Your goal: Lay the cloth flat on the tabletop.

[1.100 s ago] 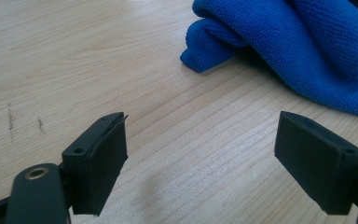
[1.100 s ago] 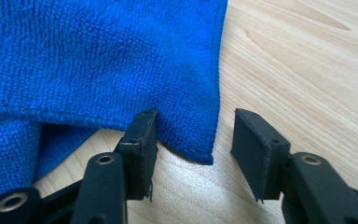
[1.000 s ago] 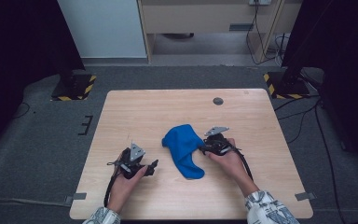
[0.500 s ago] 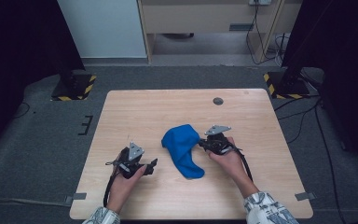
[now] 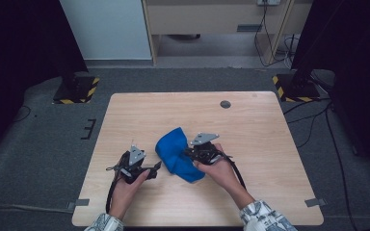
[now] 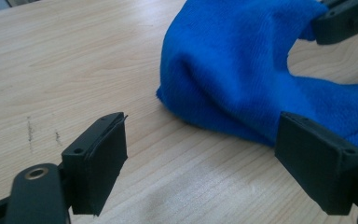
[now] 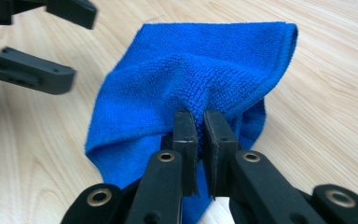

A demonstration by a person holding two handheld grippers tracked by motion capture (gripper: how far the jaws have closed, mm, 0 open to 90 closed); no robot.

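A blue cloth (image 5: 173, 154) lies bunched on the wooden table (image 5: 260, 130), near its front middle. My right gripper (image 5: 189, 153) is shut on a raised fold of the cloth's right edge. In the right gripper view the jaws (image 7: 200, 116) pinch that blue cloth (image 7: 177, 70) between the pads, and the pinched part is lifted off the table. My left gripper (image 5: 155, 168) rests just left of the cloth, open, with nothing between its jaws. In the left gripper view the cloth (image 6: 233, 70) lies just past the open fingertips (image 6: 200, 130).
A small dark round mark (image 5: 225, 104) sits near the table's far edge. Bare wood stretches to the left, right and far side of the cloth. Black-and-yellow striped stand bases (image 5: 77, 89) (image 5: 294, 86) and cables lie on the floor beyond the table.
My right gripper has shut on the cloth's right edge and moved left and up, folding that edge over. The left gripper has stayed put.
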